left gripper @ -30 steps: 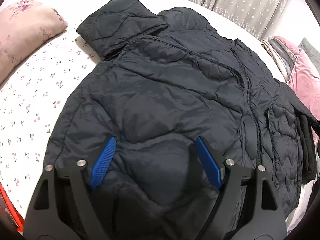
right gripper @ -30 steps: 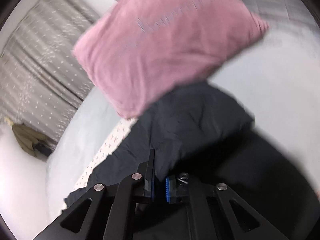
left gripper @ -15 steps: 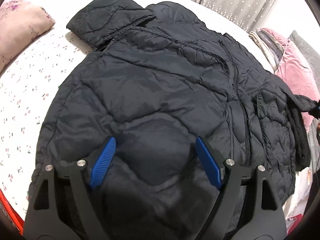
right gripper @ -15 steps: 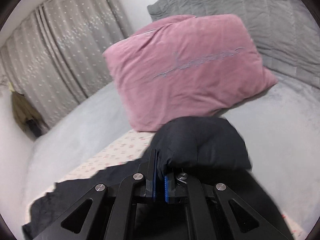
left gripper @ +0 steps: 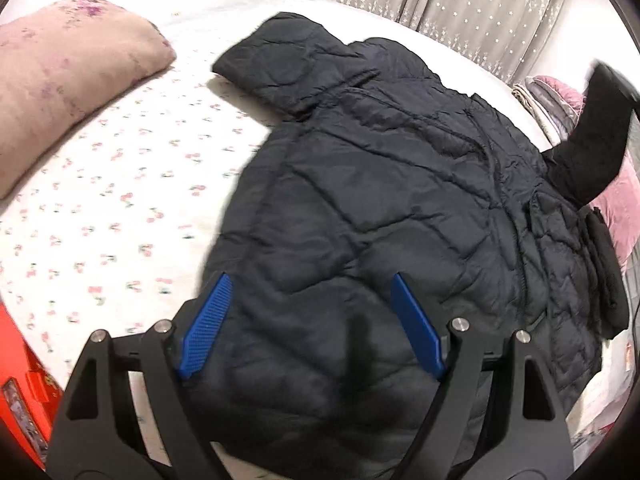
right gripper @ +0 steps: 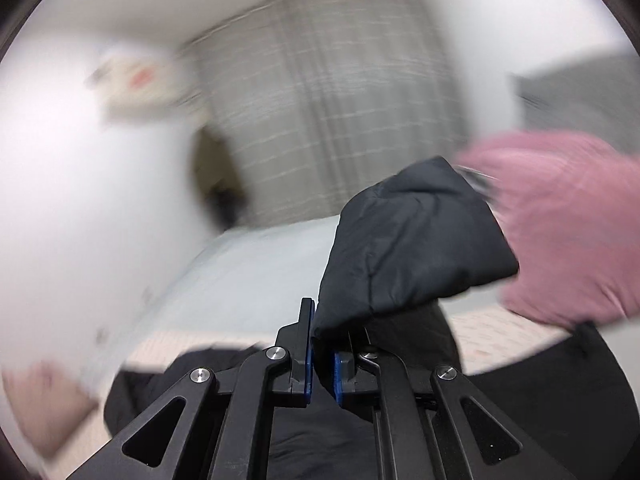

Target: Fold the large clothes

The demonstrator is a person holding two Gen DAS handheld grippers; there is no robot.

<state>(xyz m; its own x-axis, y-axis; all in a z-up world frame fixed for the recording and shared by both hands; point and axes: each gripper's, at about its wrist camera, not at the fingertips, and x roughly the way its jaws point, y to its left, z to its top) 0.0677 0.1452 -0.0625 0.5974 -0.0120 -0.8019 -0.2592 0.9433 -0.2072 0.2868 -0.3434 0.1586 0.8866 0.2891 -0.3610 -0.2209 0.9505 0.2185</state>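
Observation:
A black quilted puffer jacket (left gripper: 384, 216) lies spread on the bed, hood toward the far left. My left gripper (left gripper: 310, 320) is open and empty, hovering just above the jacket's near hem. My right gripper (right gripper: 322, 344) is shut on the jacket's sleeve (right gripper: 412, 248) and holds it lifted in the air. That raised sleeve also shows in the left wrist view (left gripper: 596, 148) at the far right. The right wrist view is blurred by motion.
The bed has a white sheet with small cherry prints (left gripper: 112, 216). A beige floral pillow (left gripper: 60, 80) lies at the far left. A pink pillow (right gripper: 568, 232) and folded blankets (left gripper: 548, 96) sit at the right. Grey curtains (left gripper: 480, 8) hang behind. A red object (left gripper: 20, 380) is at the near left edge.
My right gripper has lifted the sleeve higher and swung left, so the pink pillow slid to the right. My left gripper has shifted left and back over the hem, still open.

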